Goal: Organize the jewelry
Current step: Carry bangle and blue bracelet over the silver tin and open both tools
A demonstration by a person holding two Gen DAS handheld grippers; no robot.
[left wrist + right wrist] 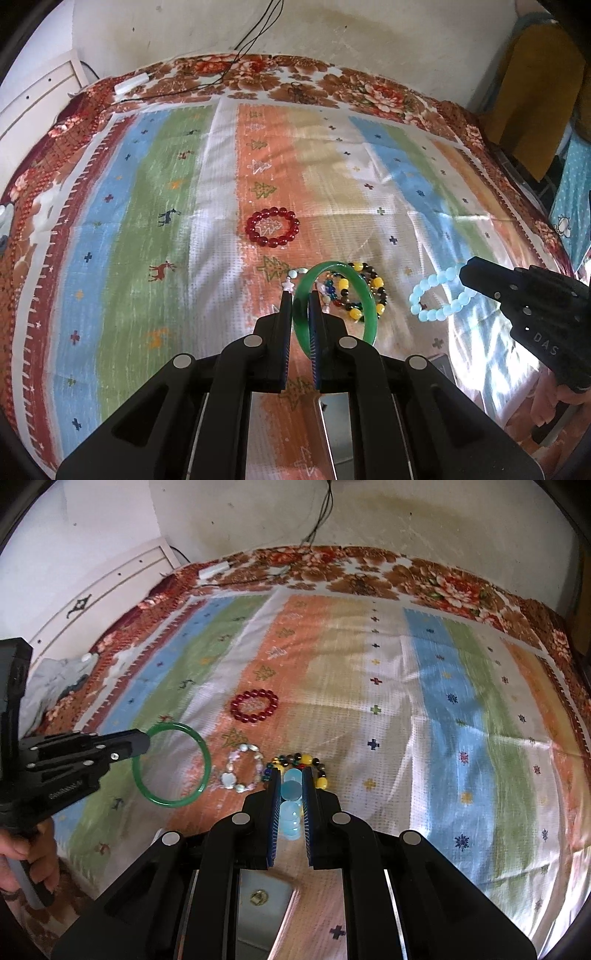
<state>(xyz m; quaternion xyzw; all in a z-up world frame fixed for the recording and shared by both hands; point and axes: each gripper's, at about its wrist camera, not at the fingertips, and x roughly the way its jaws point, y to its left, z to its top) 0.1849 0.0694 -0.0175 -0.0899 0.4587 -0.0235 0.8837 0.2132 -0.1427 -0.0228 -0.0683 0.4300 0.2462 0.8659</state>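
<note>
Left wrist view: the left gripper [300, 295] is clamped on the rim of the green bangle [364, 295], and the ring stands almost on edge, with its open face turned to the side. The bangle hangs just over the mixed bead bracelet [369, 291], so it seems lifted from the striped cloth [147, 221]. The red bead bracelet [272, 227] lies flat straight ahead, apart from the others. To the right, the right gripper [467, 275] grasps the pale blue bracelet [436, 299] at its far side.

Right wrist view: the right gripper [291, 771] is closed on the pale blue bracelet [291, 794], whose beads run back between the jaws. Just past its tips lies the mixed bead bracelet [295, 762], and beside that the pearl bracelet [242, 768]. The green bangle [171, 764] hangs at the left gripper [142, 744], further to the left. The red bead bracelet [254, 706] is ahead. I judge that the wide free cloth on the right gives the best room for putting pieces down; the front edge is not visible.
</note>
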